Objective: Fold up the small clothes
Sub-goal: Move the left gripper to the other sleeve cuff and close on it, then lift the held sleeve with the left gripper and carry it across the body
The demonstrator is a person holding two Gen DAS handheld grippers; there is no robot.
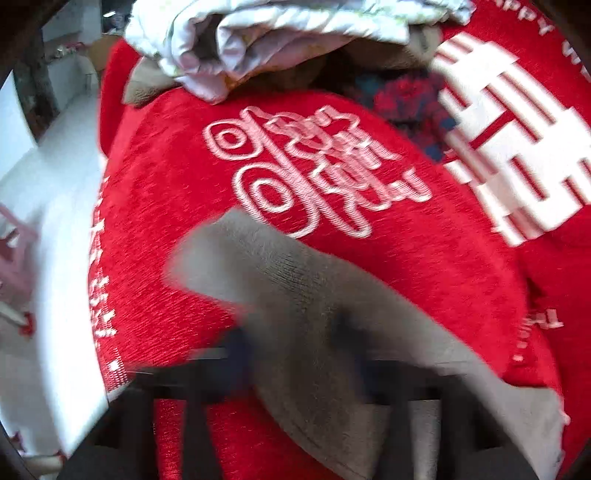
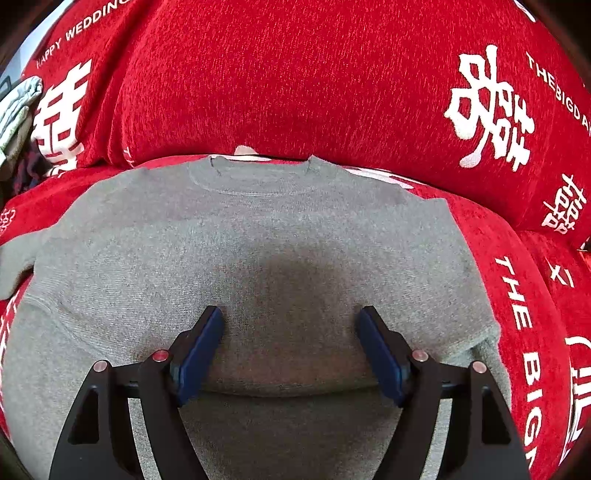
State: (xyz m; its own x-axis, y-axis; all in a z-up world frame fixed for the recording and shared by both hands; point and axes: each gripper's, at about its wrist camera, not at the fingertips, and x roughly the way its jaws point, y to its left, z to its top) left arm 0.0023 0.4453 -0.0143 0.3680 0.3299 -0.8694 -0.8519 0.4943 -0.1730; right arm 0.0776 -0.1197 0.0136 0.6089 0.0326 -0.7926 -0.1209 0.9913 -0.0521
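A small grey sweater (image 2: 258, 229) lies spread flat on the red sofa seat (image 2: 517, 295), neck towards the backrest. My right gripper (image 2: 290, 317) hovers open over its lower middle, blue pads (image 2: 201, 350) apart and holding nothing. The sweater's left sleeve (image 2: 14, 262) reaches out at the far left. In the blurred left wrist view that grey sleeve (image 1: 295, 280) runs diagonally across my left gripper (image 1: 295, 343). The gripper's dark fingers (image 1: 238, 354) stand close on the cloth, shut on it.
The red sofa cover (image 1: 184, 221) bears white characters and lettering. A heap of white garments (image 1: 277, 33) and a dark patterned cloth (image 1: 406, 99) lie at the seat's far end. The backrest cushion (image 2: 295, 74) rises behind the sweater. White floor (image 1: 48, 206) shows past the sofa's edge.
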